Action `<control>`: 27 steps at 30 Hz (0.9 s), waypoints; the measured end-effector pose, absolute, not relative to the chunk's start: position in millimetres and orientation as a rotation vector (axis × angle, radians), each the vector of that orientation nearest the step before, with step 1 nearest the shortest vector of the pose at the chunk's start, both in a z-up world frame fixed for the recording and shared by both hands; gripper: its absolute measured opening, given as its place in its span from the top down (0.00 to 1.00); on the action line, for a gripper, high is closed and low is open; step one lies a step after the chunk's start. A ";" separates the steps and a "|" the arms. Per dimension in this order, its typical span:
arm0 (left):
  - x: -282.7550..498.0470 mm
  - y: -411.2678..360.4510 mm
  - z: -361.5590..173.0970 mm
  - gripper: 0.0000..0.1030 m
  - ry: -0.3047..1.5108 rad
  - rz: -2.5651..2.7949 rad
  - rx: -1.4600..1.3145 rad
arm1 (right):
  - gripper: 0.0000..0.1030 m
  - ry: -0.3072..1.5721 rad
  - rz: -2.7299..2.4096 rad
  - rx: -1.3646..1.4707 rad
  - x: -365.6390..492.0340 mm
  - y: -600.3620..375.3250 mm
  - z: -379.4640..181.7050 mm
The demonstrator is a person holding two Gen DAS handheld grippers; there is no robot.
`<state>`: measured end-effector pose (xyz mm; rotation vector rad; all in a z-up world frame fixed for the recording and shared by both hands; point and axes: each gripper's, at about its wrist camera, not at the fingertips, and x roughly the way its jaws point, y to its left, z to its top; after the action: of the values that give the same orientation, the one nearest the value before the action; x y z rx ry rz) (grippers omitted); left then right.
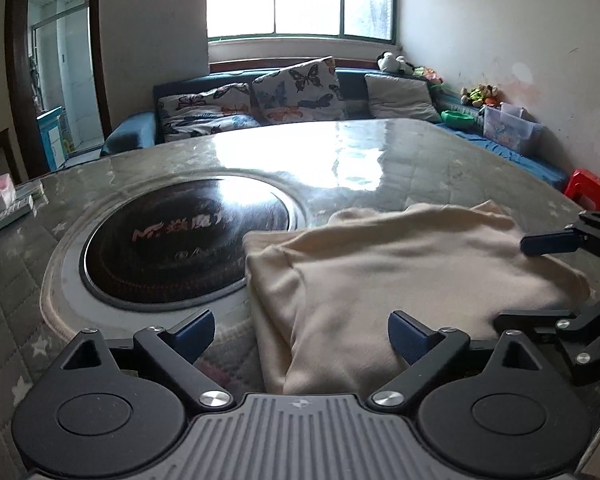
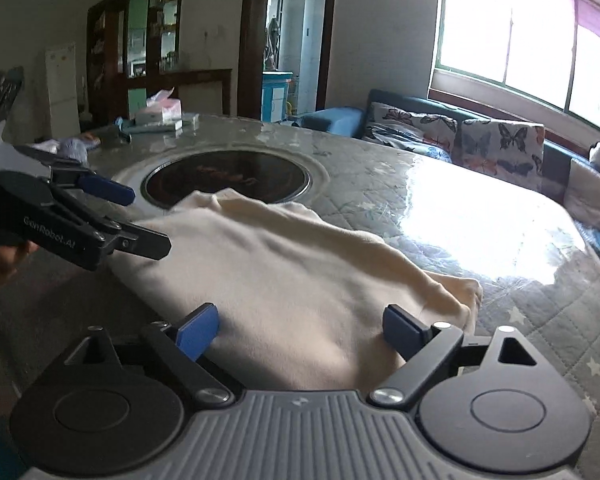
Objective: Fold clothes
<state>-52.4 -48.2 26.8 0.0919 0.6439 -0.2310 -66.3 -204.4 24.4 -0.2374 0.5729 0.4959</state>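
Note:
A cream garment [image 1: 400, 272] lies folded into a rough rectangle on the table, next to a round black cooktop. It also shows in the right wrist view [image 2: 292, 280]. My left gripper [image 1: 302, 334] is open, jaws wide, over the garment's near left edge, holding nothing. It shows at the left of the right wrist view [image 2: 140, 216]. My right gripper [image 2: 302, 330] is open over the garment's near edge, holding nothing. It shows at the right edge of the left wrist view [image 1: 540, 280].
The table [image 1: 380, 160] has a glossy quilted cover and a round black inset cooktop [image 1: 184, 236]. Boxes and tissues [image 2: 160, 116] sit at its far end. A blue sofa with butterfly cushions [image 1: 292, 92] and a red stool [image 1: 588, 192] stand beyond.

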 end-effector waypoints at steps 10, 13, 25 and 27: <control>-52.3 -27.0 24.4 0.07 0.634 -0.096 0.007 | 0.10 0.545 0.455 -0.221 -67.6 -209.8 28.2; -50.0 -21.4 18.5 0.06 0.661 -0.077 -0.016 | 0.08 0.570 0.445 -0.225 -66.0 -209.5 21.1; -53.9 -18.7 15.8 0.06 0.695 -0.083 -0.048 | 0.06 0.585 0.425 -0.248 -70.9 -212.3 19.0; -56.4 -19.9 16.0 0.06 0.695 -0.085 -0.044 | 0.06 0.593 0.424 -0.256 -72.0 -213.6 19.0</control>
<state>-56.4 -19.9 16.0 -0.0444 0.6945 -0.0847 -72.0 -213.6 19.0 -0.2563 0.5926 0.4240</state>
